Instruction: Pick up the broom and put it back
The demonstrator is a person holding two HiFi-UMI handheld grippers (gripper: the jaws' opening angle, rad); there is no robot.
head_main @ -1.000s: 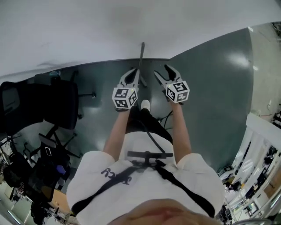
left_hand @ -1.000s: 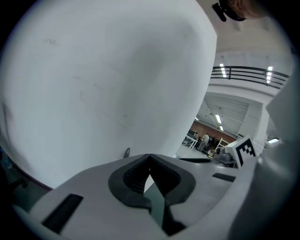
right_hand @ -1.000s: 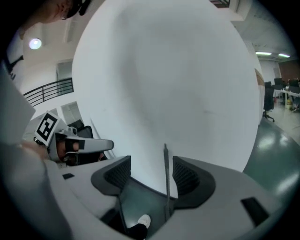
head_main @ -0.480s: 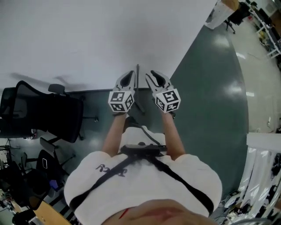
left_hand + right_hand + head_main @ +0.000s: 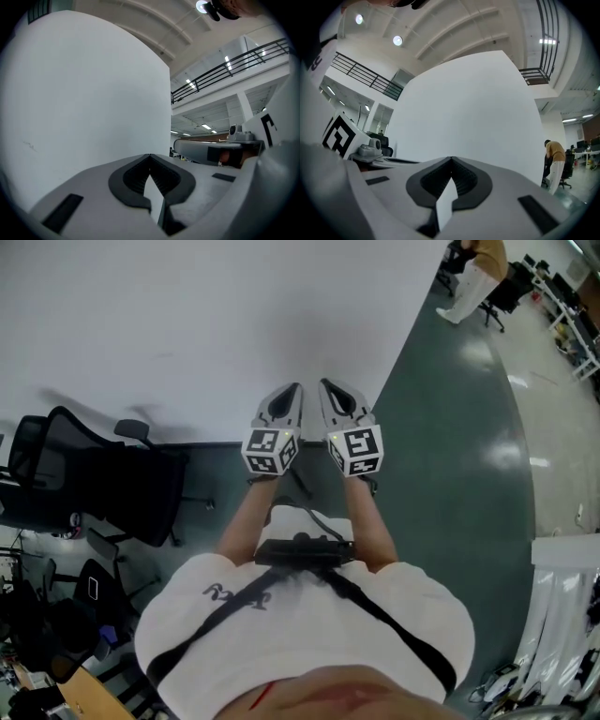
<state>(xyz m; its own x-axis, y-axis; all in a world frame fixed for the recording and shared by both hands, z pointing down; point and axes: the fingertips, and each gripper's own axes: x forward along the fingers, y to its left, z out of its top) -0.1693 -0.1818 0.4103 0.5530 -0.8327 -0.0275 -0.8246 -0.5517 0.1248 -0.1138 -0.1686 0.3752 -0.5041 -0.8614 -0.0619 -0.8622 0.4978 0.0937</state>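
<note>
Both claws sit higher against the white wall than a second ago.
Tips meeting, the left claw is pressed together and empty; the right claw has just been closing and is now pressed together too, with nothing in it. Side by side, they point at the wall. Earlier the broom showed as a thin dark handle upright between the claws; now no view shows it, so I cannot tell its look or place. No writing reads: the shirt print is too small, and the cubes bear only black-and-white squares. More wall and less floor fill the head view.
</note>
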